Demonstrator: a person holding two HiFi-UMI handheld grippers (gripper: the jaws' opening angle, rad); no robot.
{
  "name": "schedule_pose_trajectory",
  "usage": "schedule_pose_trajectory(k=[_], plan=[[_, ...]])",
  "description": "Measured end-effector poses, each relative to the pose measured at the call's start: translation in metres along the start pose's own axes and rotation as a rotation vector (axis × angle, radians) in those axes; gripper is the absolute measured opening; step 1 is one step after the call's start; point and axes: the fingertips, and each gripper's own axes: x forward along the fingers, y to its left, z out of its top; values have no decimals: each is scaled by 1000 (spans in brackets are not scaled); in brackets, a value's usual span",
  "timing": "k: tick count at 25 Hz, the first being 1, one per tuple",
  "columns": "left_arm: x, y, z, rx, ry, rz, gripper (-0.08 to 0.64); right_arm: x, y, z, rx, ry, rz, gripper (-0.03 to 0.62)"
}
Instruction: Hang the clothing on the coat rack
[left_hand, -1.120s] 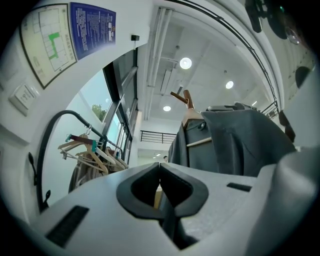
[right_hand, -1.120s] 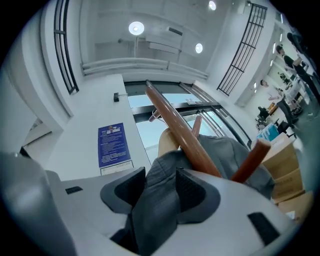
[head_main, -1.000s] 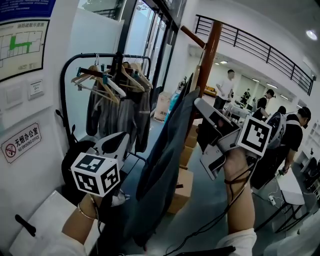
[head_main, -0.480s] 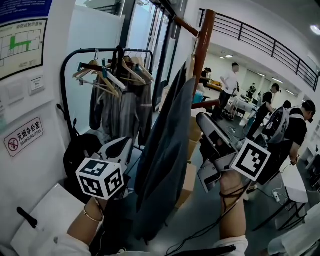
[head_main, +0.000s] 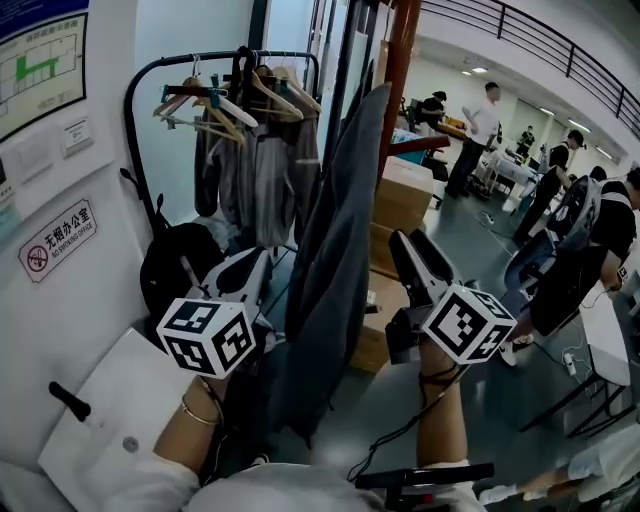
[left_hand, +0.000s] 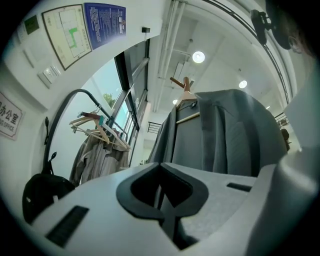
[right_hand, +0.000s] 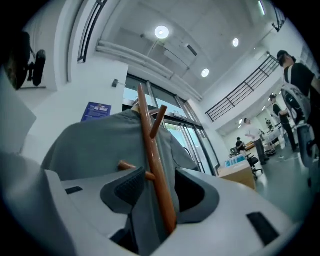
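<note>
Coat (head_main: 338, 235) hung on the rack (head_main: 398, 80) in mid frame. My left gripper (head_main: 254, 264) was pinched shut at lower left; my right gripper (head_main: 405, 242) gaped wide, empty.

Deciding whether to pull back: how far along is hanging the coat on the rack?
Done: the grey coat hangs on the wooden coat rack, draping down along its pole. In hand: nothing; the right gripper is open, the left gripper looks shut and empty, both low beside the coat. Left: apparently only backing away.
</note>
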Motion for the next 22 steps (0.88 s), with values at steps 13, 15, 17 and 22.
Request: schedule_pose_trajectory(k=[13, 15, 17, 22], plan=[[-21, 9, -54, -91, 47, 76, 8, -37, -50, -94, 19, 114, -199, 158], [-25, 9, -57, -103, 46, 84, 9, -41, -53, -107, 25, 137, -210, 127], [-27, 8, -61, -111, 49, 89, 8, -45, -54, -120, 23, 162, -221, 107], [-35, 7, -77, -125, 79, 102, 8, -55, -53, -140, -34, 182, -253, 41]])
